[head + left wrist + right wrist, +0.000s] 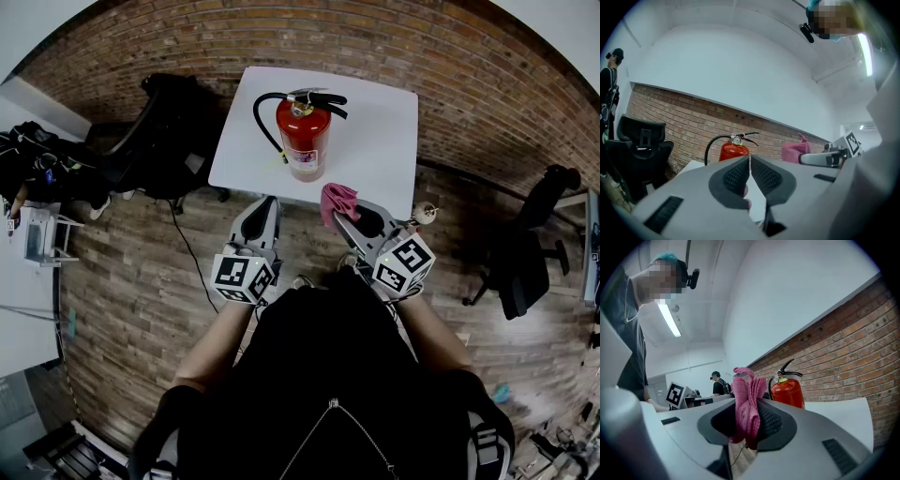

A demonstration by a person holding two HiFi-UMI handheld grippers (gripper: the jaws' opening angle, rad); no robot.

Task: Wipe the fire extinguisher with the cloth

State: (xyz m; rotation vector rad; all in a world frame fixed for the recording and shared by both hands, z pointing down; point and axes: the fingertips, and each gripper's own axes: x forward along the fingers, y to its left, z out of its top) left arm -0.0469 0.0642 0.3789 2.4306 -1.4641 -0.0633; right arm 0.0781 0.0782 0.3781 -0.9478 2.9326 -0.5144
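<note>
A red fire extinguisher [304, 137] with a black hose and handle stands upright on the white table [375, 131]; it also shows beyond the jaws as the extinguisher [734, 150] and the extinguisher [788, 391]. My right gripper [339, 212] is shut on a pink cloth [337, 201], held just off the table's near edge, to the right of and below the extinguisher. The cloth [747, 408] sticks up between the jaws. My left gripper [269, 208] is shut with nothing in it, near the table's front edge, left of the cloth [795, 151].
A black office chair [169, 131] stands left of the table and another chair [525, 253] at the right. A brick wall [469, 84] runs behind. A white desk [28, 272] with gear is at far left. Another person [717, 383] stands in the distance.
</note>
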